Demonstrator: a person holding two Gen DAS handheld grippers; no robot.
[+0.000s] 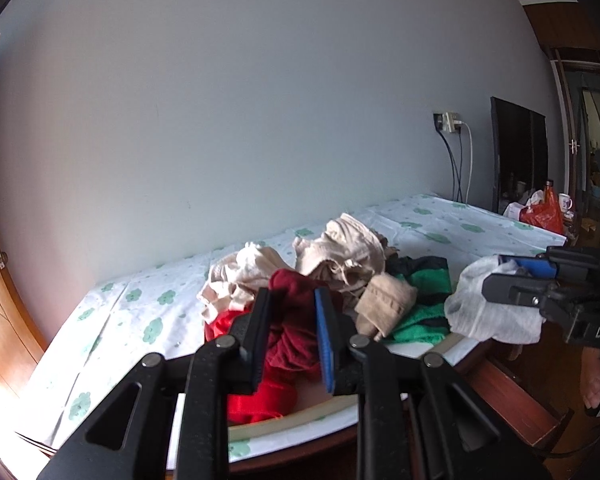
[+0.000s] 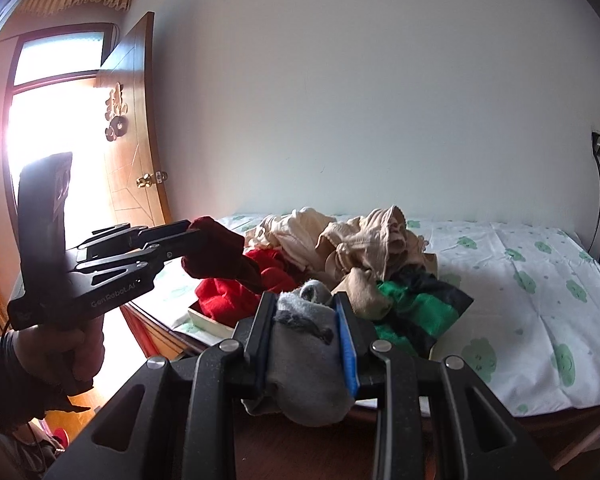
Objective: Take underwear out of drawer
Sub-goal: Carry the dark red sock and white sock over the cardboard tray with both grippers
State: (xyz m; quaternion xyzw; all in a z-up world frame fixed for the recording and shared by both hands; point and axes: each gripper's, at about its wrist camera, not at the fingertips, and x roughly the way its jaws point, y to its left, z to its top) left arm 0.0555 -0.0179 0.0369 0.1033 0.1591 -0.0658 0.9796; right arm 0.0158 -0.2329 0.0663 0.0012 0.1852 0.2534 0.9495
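**Q:** Between the fingers of each claw, what is held?

**A:** Left claw (image 1: pixel 290 334): clamped on a dark red garment (image 1: pixel 296 320), which hangs down from the grip. Right claw (image 2: pixel 306 340): clamped on a grey garment (image 2: pixel 306 364), likewise drooping below the fingers.

**Q:** Where do both pieces lie relative to the pile?

**A:** Each sits at the near edge of the heap of underwear (image 1: pixel 340 256), the red one toward the left end, the grey one toward the right, beside the green-and-black piece (image 2: pixel 416 308). Whether either is fully lifted free cannot be told. The heap fills a shallow drawer (image 2: pixel 208 322) resting on the flowered bed (image 2: pixel 540 280).

**Q:** Which way should the coming move run?

**A:** Judged from this layout, back toward the holder, away from the wall (image 1: pixel 220 120).
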